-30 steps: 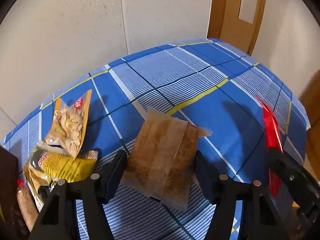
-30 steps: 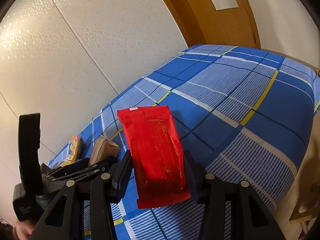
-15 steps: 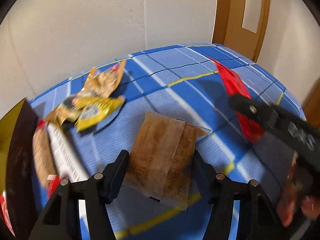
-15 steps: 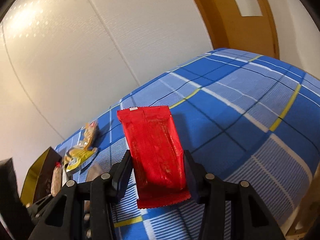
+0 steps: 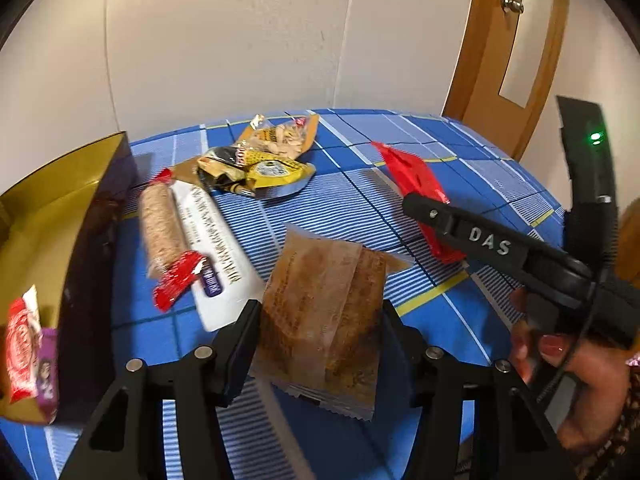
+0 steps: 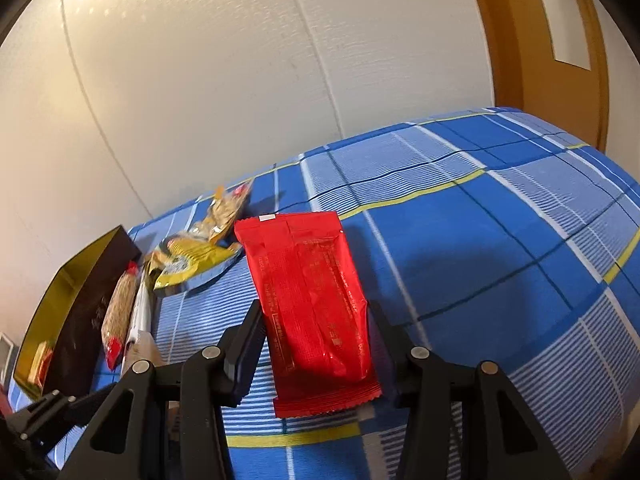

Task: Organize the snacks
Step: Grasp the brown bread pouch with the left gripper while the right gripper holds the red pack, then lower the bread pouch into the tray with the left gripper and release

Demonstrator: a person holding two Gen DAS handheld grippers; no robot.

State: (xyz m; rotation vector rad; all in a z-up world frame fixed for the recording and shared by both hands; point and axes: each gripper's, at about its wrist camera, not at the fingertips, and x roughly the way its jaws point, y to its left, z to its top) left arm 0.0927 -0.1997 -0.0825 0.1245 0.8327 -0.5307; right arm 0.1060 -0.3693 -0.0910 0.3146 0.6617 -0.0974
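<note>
My left gripper (image 5: 320, 332) is shut on a brown clear-wrapped snack pack (image 5: 324, 312), held above the blue checked tablecloth (image 5: 360, 200). My right gripper (image 6: 316, 344) is shut on a red snack packet (image 6: 312, 300); that packet also shows in the left wrist view (image 5: 416, 192), to the right of my left gripper. A dark box with gold lining (image 5: 60, 248) stands at the left, with a red and purple packet (image 5: 28, 352) inside. The box also shows in the right wrist view (image 6: 72, 312).
Beside the box lie a grain bar with red ends (image 5: 164, 232), a long white packet (image 5: 212, 244), a yellow packet (image 5: 260, 172) and a nut bag (image 5: 284, 136). A white wall runs behind the table and a wooden door (image 5: 508, 52) stands at the right.
Both grippers swung left with their packets still held. The box and the loose snacks came into view at the left, and the right gripper now shows beside the left one.
</note>
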